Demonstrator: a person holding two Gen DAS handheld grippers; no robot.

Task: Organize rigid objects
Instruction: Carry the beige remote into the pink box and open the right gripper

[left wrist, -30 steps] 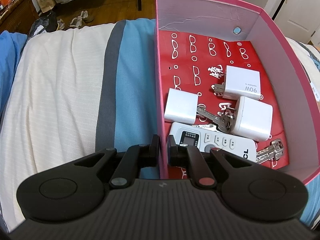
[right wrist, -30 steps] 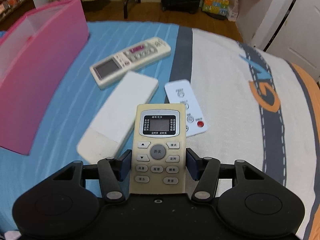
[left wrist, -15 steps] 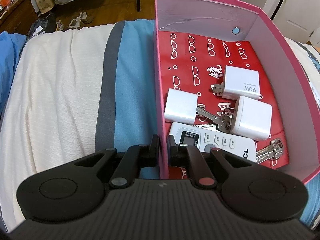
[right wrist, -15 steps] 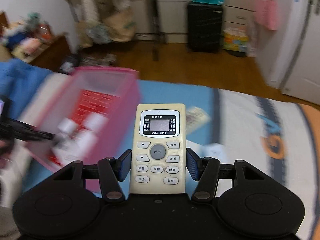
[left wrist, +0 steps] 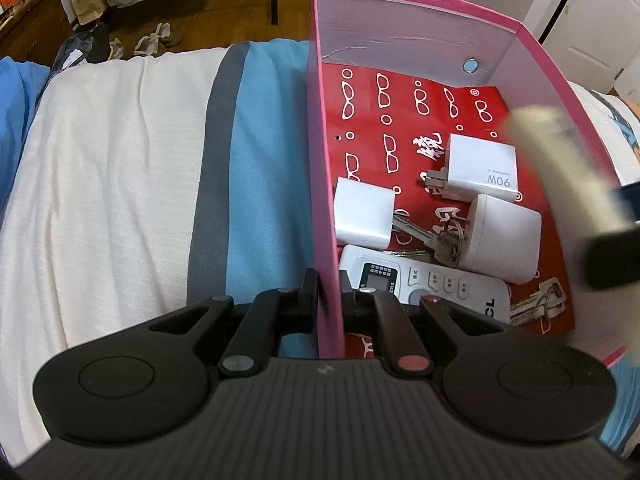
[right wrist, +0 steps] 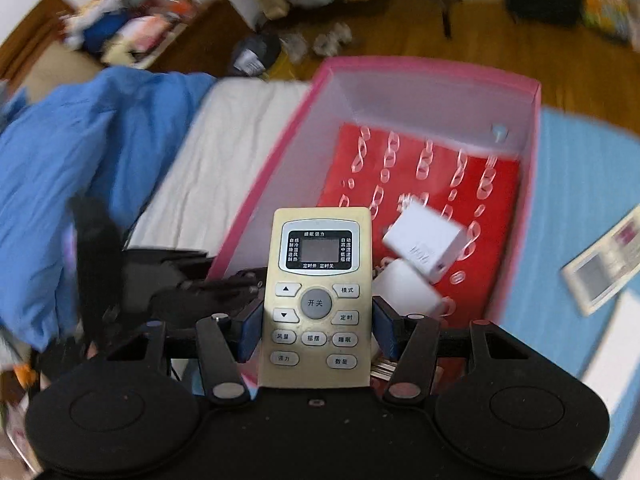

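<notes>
Pinching pink box (left wrist: 326,216) wall, left fingers (left wrist: 310,294); right fingers (right wrist: 252,330) clamp beige remote (right wrist: 318,300) above box.

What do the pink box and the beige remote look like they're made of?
The pink box looks like matte cardboard: thin, flat walls with sharp folded corners. The beige remote, shut in the right tool, looks like hard plastic, yellowed and faintly glossy, with grey buttons, probably rubber.

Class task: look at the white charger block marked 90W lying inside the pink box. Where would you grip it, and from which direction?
Grip the white charger block marked 90W across its two flat, parallel side faces, coming straight down from above. It lies flat on the red liner, and the pink box walls probably block side approaches. Avoid the pronged end.
</notes>
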